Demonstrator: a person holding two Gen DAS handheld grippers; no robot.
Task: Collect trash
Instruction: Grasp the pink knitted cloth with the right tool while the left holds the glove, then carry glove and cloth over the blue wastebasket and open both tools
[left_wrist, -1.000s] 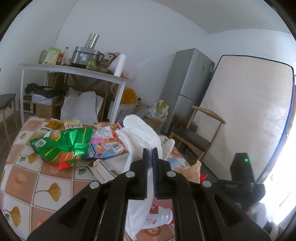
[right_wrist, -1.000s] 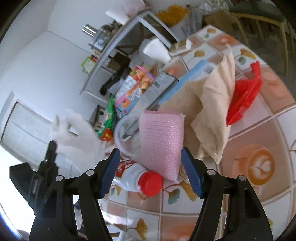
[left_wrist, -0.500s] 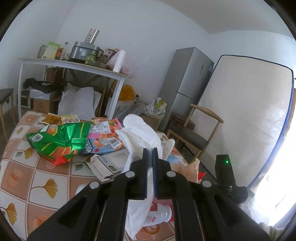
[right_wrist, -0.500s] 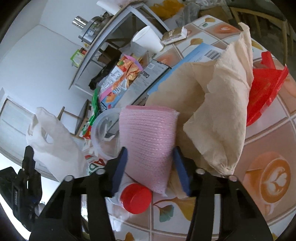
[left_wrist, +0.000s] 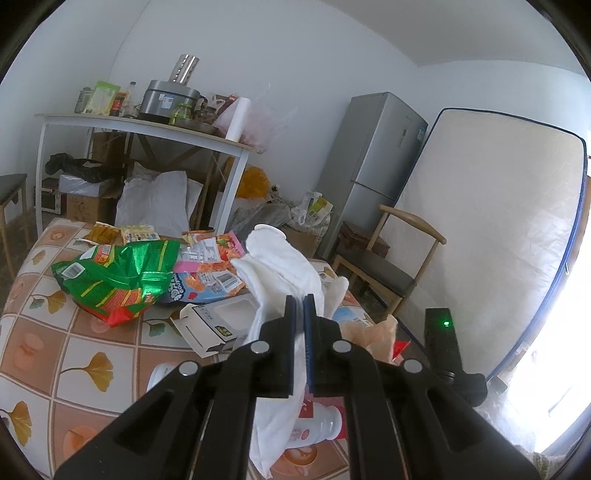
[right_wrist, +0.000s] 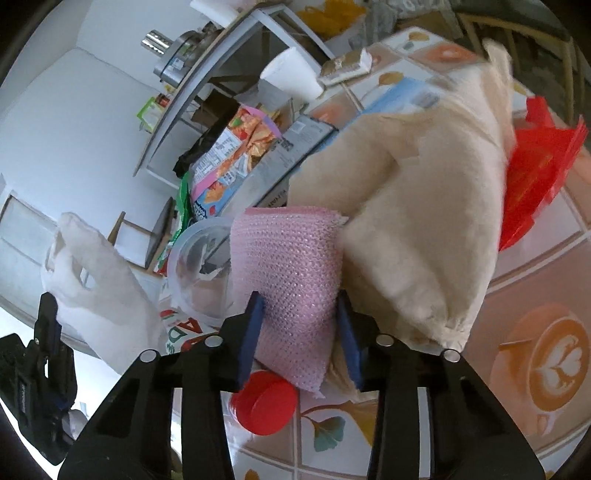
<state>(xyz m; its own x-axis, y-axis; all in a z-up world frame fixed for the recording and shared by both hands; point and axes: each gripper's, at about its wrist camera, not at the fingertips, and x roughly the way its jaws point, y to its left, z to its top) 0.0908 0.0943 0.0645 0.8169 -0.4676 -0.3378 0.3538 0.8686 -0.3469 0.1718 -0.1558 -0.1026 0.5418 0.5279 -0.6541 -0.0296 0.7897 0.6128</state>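
My left gripper (left_wrist: 300, 306) is shut on a white plastic bag (left_wrist: 280, 266) and holds it up over the tiled table (left_wrist: 74, 354); the bag also shows in the right wrist view (right_wrist: 99, 280). My right gripper (right_wrist: 301, 314) has its jaws closed against both sides of a pink mesh sponge (right_wrist: 291, 266), which lies on a beige paper towel (right_wrist: 417, 229). A red-capped bottle (right_wrist: 264, 402) lies under the sponge. A clear plastic cup (right_wrist: 199, 273) sits to its left.
Trash covers the table: a green snack bag (left_wrist: 114, 277), pink snack packets (left_wrist: 210, 266), a flattened carton (left_wrist: 218, 325), a red plastic bag (right_wrist: 535, 177), a white paper cup (right_wrist: 291, 74). A chair (left_wrist: 388, 266), a fridge (left_wrist: 373, 162) and a mattress (left_wrist: 491, 229) stand beyond.
My right gripper moved forward onto the pink sponge and its jaws closed from wide open to pressing its sides. The left gripper kept hold of the white bag, shifting slightly.
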